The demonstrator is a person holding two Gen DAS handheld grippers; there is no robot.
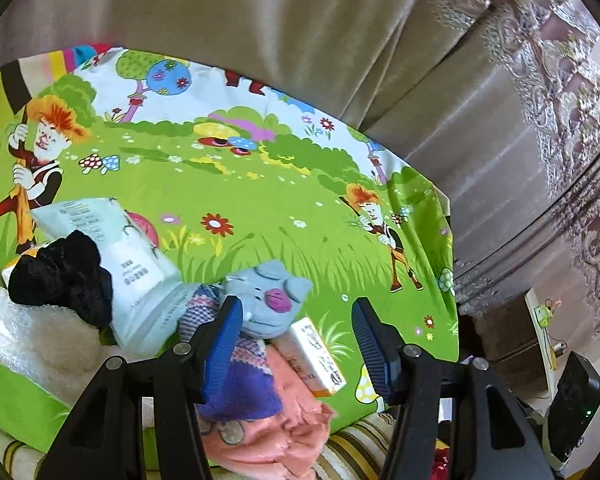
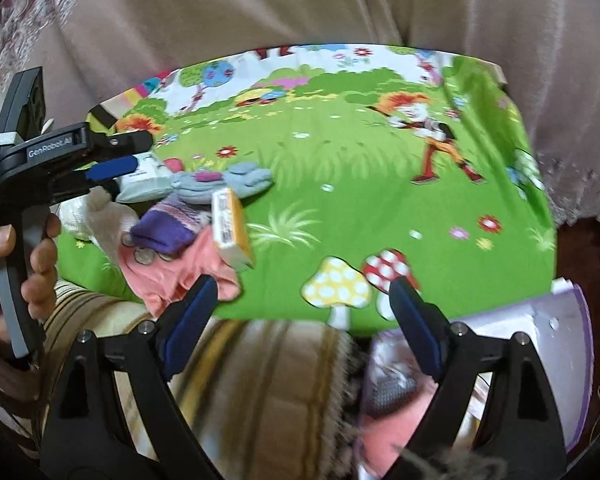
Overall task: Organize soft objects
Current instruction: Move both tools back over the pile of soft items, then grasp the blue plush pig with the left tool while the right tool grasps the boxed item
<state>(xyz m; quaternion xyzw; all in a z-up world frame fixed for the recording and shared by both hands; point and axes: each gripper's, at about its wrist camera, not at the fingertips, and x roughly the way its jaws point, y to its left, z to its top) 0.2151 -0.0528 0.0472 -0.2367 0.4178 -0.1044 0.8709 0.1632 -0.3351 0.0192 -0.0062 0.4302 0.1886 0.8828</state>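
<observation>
cartoon-print tabletop (image 1: 260,200) carrying soft pile; left claw (image 1: 296,340) hovering released over grey pig toy (image 1: 268,296), needing centred pinch; right claw (image 2: 304,320) idling, released.

Tablecloth (image 1: 284,208): bright green w/ cartoon mushrooms, flowers. Pig toy (image 1: 272,300): grey-blue, pink snout, ctr. Knit sock (image 1: 244,384): purple, patterned. Cloth (image 1: 296,436): salmon pink, bottom. Scrunchie (image 1: 64,276): black, left. Curtain (image 1: 300,20): beige, top.
</observation>
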